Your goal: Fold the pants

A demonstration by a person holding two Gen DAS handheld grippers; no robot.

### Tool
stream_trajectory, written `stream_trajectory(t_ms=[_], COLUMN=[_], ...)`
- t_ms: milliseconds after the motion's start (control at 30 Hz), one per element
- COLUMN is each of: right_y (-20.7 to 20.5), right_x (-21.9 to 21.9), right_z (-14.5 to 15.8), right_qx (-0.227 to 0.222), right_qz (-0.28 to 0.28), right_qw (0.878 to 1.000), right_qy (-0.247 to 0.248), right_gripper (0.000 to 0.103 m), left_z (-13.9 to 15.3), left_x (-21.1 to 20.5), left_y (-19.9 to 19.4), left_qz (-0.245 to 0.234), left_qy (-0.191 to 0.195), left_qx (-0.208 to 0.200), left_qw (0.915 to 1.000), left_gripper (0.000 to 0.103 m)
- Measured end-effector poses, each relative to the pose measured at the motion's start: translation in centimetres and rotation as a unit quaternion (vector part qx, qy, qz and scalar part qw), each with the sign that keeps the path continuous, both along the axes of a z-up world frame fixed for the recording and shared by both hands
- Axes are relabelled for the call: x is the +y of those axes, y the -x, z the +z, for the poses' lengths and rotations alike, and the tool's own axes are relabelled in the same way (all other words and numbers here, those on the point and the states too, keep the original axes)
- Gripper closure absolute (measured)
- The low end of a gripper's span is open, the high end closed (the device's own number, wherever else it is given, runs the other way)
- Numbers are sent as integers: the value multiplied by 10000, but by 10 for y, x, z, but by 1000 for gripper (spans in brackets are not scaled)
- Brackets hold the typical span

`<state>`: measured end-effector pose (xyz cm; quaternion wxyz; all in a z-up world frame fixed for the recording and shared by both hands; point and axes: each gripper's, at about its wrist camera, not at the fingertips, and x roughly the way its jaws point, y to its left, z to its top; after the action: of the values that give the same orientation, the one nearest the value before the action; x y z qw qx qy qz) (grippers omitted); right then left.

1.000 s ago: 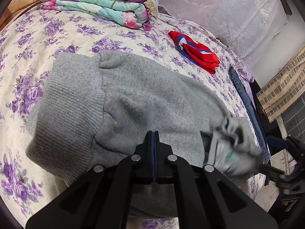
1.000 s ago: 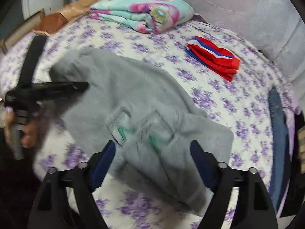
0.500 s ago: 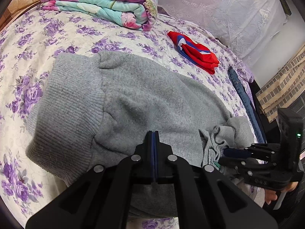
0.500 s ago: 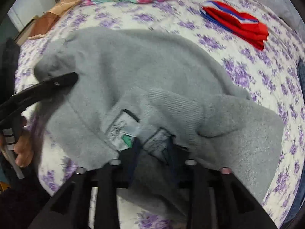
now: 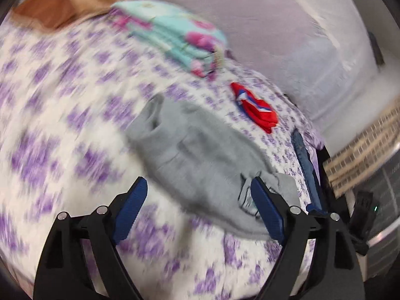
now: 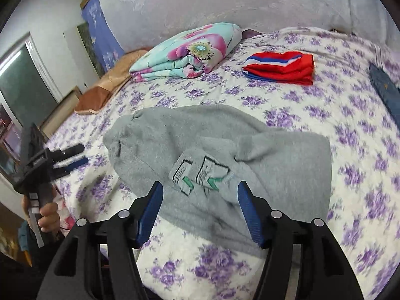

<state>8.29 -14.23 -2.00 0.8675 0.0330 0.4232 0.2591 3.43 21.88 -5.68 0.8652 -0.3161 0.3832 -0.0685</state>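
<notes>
The grey pants (image 6: pixel 215 150) lie folded in a bundle on the bed near its front edge, with two white labels (image 6: pixel 200 172) showing on top. They also show in the blurred left wrist view (image 5: pixel 200 155). My left gripper (image 5: pixel 198 207) is open and empty, pulled back from the pants; it shows in the right wrist view (image 6: pixel 72 157) at the left. My right gripper (image 6: pixel 200 207) is open and empty, just in front of the labels. Its body shows at the far right of the left wrist view (image 5: pixel 362 215).
The bed has a purple-flowered sheet (image 6: pixel 325 105). A folded floral quilt (image 6: pixel 187 52) and a folded red garment (image 6: pixel 280 67) lie behind the pants. Blue jeans (image 6: pixel 385 87) lie at the right edge. A brown cushion (image 6: pixel 107 87) lies at the left.
Both grippers have let go of the pants and opened. The left gripper has pulled back and swung left; the right gripper has pulled back from the labelled edge.
</notes>
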Motion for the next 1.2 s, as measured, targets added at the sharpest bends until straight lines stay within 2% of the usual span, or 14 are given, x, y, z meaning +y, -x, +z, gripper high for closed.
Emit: stream_trajectory(t_ms=[200,333,500,533,567,600,667,800,900,933,967,1000,1100,1200], right_y=[12,22,30,31,33,34,32,16,0,-9,-18,-32,-66,-95], right_x=[-20,-41,-59,-60,-61,-62,-60,-34,8,21,34,51,87,112], right_z=[-7,-5,-12,-13,-15,-16,-20,-26,-21,-20,-19,-22,-35,-57], right_qx=[52,-45,33,43,51,60,121,284,133,138,179,270,481,911], right_qz=[52,-79,-332,-361,-393,-409,-421,-255,273,436,552,644,694,666], right_qw=[9997,9994,9986,9986,9986,9986,9985,9991,9995,9990,9983,9976,9960,9928], right_qy=[-239,-338,-405,-389,-355,-340,-320,-173,-29,-25,-29,38,298,413], right_gripper=[40,40,40,40,40,40,40,41,52,64,83,88,92,95], left_z=[-56,-62,-70,-70,-68,-64,-59,-43,-29,-24,-20,-17,-13,-15], left_x=[-13,-24,-24,-23,-23,-25,-23,-36,-40,-42,-44,-47,-51,-48], left_y=[-14,-46,-98,-106,-108,-109,-101,-82,-68,-63,-61,-59,-59,-60], left_qz=[11,188,202,252,273,206,200,204,126,101,88,69,63,55], left_qy=[887,627,880,925,906,756,725,169,0,-95,-177,-269,-411,-367], left_qx=[757,684,676,684,660,571,368,43,-198,-275,-311,-321,-297,-260], left_qw=[9932,9955,9936,9930,9933,9953,9965,9996,9997,9995,9993,9991,9987,9990], left_gripper=[21,21,17,26,55,67,75,76,76,76,76,76,76,76])
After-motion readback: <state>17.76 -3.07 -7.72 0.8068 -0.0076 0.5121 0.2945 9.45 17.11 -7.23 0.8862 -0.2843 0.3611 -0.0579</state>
